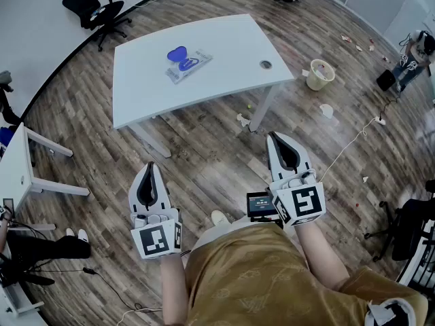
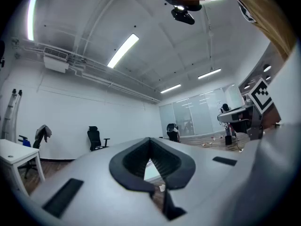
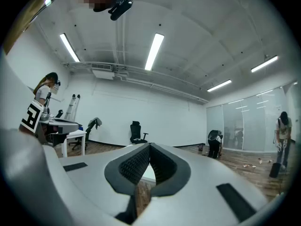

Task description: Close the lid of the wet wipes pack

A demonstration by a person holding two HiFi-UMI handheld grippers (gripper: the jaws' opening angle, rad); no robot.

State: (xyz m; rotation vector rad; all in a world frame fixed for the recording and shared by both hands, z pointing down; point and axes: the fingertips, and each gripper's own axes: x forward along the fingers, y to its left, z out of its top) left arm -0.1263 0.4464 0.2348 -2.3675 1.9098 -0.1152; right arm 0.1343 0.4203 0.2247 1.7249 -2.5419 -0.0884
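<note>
The wet wipes pack lies flat near the middle of the white table in the head view, and its blue lid stands flipped open at the pack's far-left end. Both grippers hang close to my body, well short of the table. My left gripper is shut with nothing in it, and my right gripper is shut and empty too. In the left gripper view the left gripper has its tips meeting, as does the right gripper in its own view. Neither gripper view shows the pack.
A cable grommet sits at the table's right end. On the wooden floor are a cream bin, paper scraps and a cable. An office chair stands far left, another desk at left, a person far right.
</note>
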